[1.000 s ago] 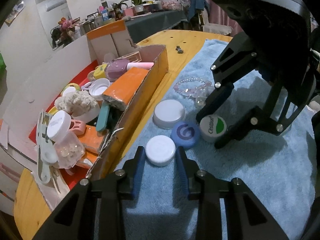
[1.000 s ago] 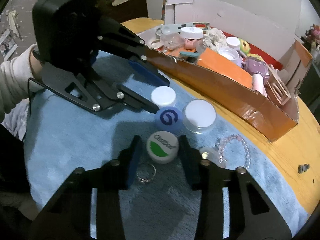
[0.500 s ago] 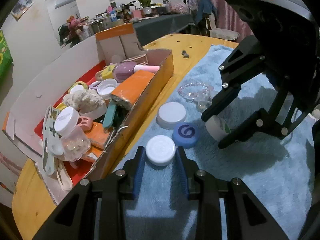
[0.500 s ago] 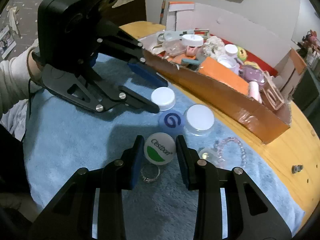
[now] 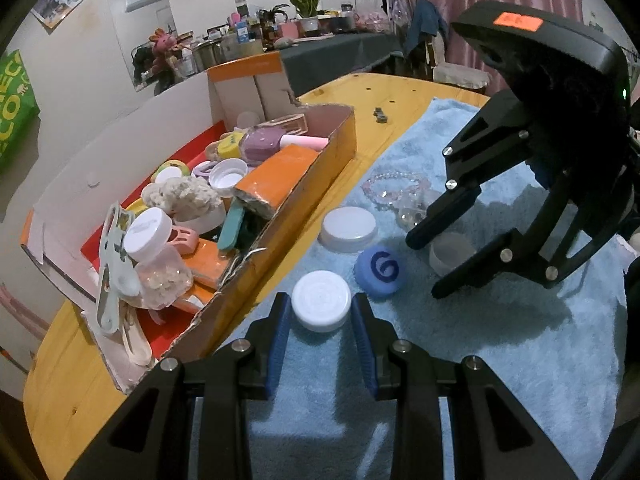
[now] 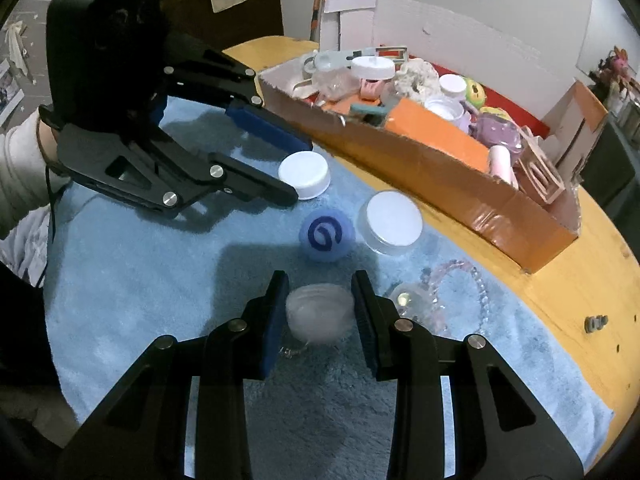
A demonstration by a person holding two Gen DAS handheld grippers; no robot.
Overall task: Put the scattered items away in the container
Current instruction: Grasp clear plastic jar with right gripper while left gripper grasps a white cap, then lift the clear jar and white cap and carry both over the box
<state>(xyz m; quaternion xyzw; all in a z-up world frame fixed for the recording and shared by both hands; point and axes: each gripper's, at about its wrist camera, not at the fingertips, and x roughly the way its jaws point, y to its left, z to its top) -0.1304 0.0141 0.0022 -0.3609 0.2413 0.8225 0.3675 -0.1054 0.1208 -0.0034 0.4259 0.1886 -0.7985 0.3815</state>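
My left gripper is shut on a small white cap, raised off the blue towel; the cap also shows in the right wrist view. My right gripper is shut on a white jar lid, tilted so its pale underside shows. A blue cap with a swirl and a larger white lid lie on the towel between the grippers. The cardboard box full of small items stands along the towel's edge.
A pink bead bracelet and a small clear piece lie on the towel near the right gripper. A metal ring lies under its fingers. A small bolt sits on the wooden table.
Both grippers have closed on their caps and lifted. The right gripper's green-labelled lid has tipped so its label no longer faces the camera.
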